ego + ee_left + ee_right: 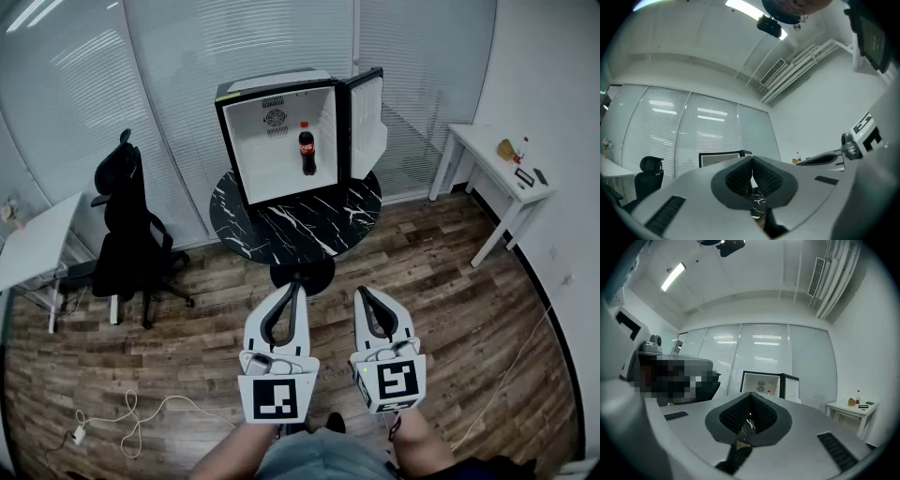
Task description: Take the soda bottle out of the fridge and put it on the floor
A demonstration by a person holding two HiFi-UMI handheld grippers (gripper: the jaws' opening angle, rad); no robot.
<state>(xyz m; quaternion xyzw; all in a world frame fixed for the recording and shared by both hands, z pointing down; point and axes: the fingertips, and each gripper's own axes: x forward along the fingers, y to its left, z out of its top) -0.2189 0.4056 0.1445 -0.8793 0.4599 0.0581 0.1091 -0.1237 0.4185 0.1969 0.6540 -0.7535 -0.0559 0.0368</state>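
We hold the left gripper (297, 286) and right gripper (362, 292) above the floor (187, 328), jaws pressed together, nothing between. Soda bottle (307, 148) stands upright inside the open fridge (262, 164) on the round table (309, 223), well apart from both.

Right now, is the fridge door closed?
No, the fridge door stands swung open, showing the soda bottle upright inside.

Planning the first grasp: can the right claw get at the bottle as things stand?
Probably yes: the door is open, nothing blocks the bottle; but the right claw is shut and far off.
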